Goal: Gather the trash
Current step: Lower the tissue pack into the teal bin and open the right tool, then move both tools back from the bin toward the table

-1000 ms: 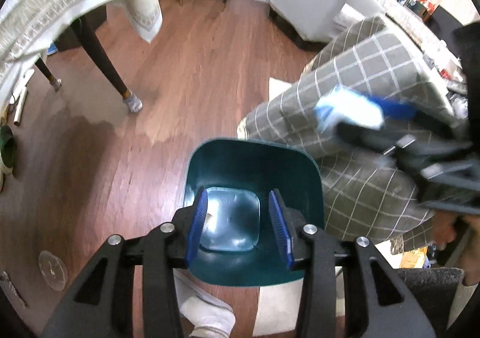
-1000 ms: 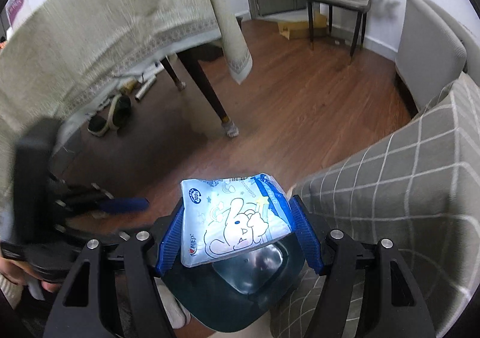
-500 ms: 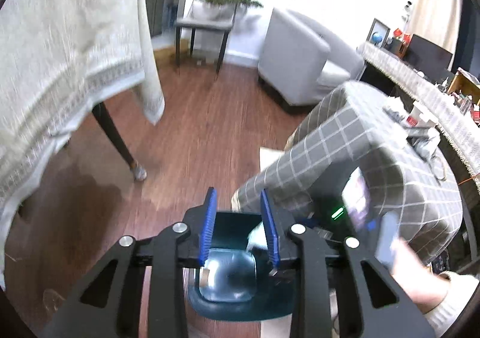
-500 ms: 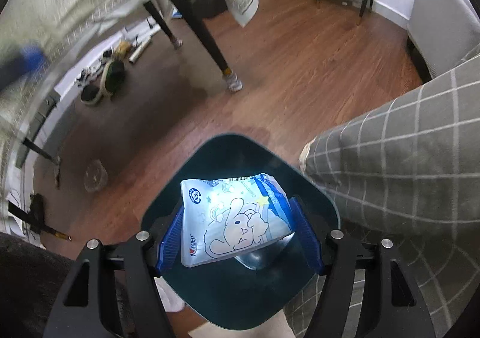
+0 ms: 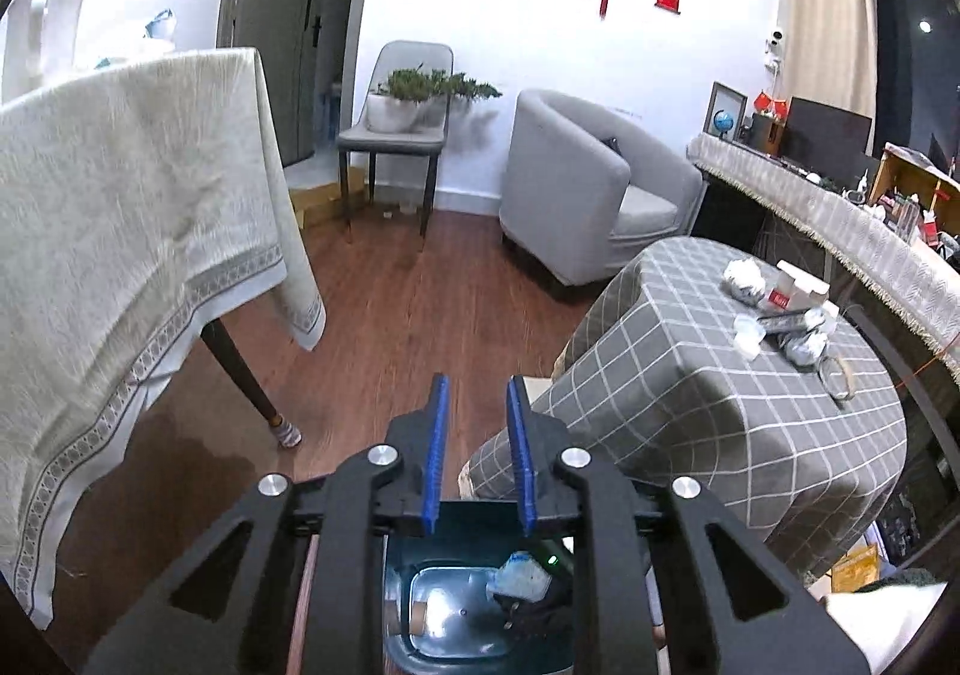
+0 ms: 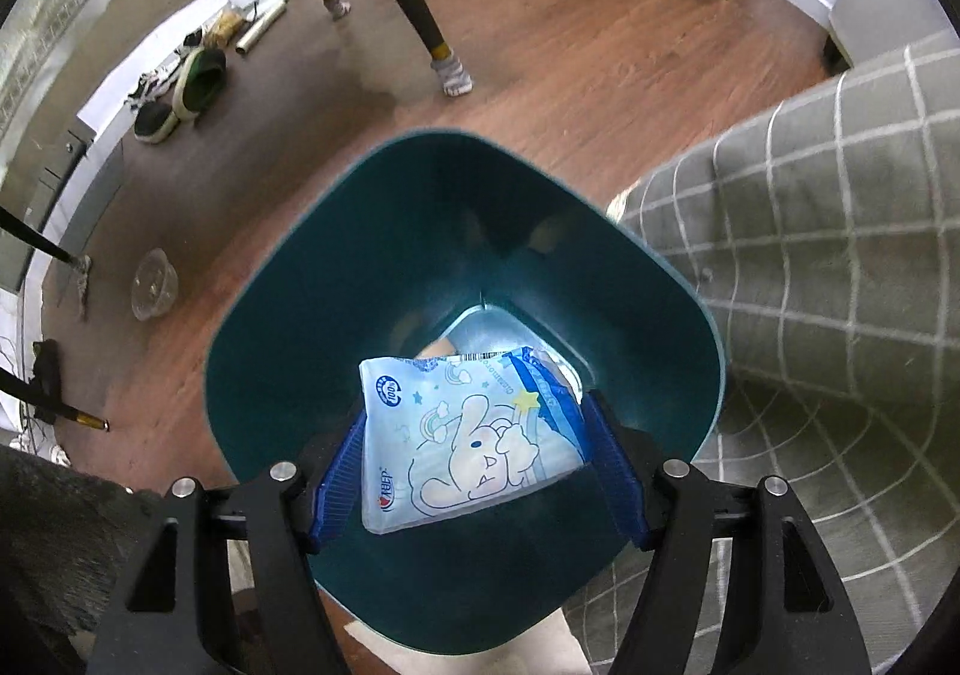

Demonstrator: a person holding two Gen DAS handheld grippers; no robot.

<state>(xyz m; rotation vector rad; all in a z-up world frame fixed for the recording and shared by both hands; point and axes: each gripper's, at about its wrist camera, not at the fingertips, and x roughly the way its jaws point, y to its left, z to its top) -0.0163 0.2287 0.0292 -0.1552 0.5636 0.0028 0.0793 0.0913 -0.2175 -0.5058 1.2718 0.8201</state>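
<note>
So right gripper (image 6: 474,453) clamped on blue tissue packet (image 6: 468,435), hanging inside teal bin (image 6: 288,279) mouth | left gripper (image 5: 477,447) parted, holding nothing | tip: just spread the fingers, straight drop.

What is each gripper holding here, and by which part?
The right gripper grips the blue tissue pack by its two short side edges, above the teal bin. The left gripper holds nothing.
</note>
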